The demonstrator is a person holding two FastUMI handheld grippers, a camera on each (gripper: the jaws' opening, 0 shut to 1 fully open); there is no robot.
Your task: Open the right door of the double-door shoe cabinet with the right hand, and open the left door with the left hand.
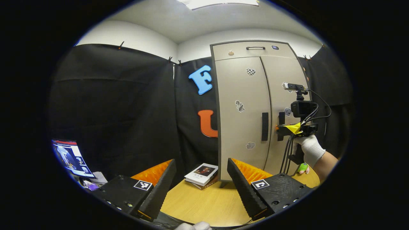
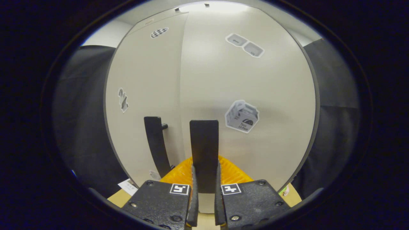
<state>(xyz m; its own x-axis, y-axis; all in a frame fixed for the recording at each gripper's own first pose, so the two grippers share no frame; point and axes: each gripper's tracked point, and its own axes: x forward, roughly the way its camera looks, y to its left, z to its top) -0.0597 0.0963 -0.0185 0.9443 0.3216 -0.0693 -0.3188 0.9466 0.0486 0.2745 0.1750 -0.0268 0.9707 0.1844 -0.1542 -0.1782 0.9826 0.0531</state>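
Note:
A tall beige shoe cabinet (image 1: 246, 105) stands on the wooden table, both doors flush. Its left door handle (image 1: 265, 126) and right door handle (image 1: 281, 118) are dark vertical bars near the middle seam. My left gripper (image 1: 201, 188) hangs open well in front of the cabinet, low and to its left. A gloved hand (image 1: 311, 147) holds my right gripper (image 1: 280, 128) against the right handle. In the right gripper view, my right gripper (image 2: 205, 179) is shut on the right door handle (image 2: 204, 147), with the left door handle (image 2: 156, 145) just beside it.
A stack of books (image 1: 202, 174) lies on the wooden table (image 1: 204, 204) at the cabinet's left foot. A lit screen (image 1: 72, 158) sits at the far left. Black cloth walls close in on both sides. A small green object (image 1: 303, 167) lies by the cabinet's right foot.

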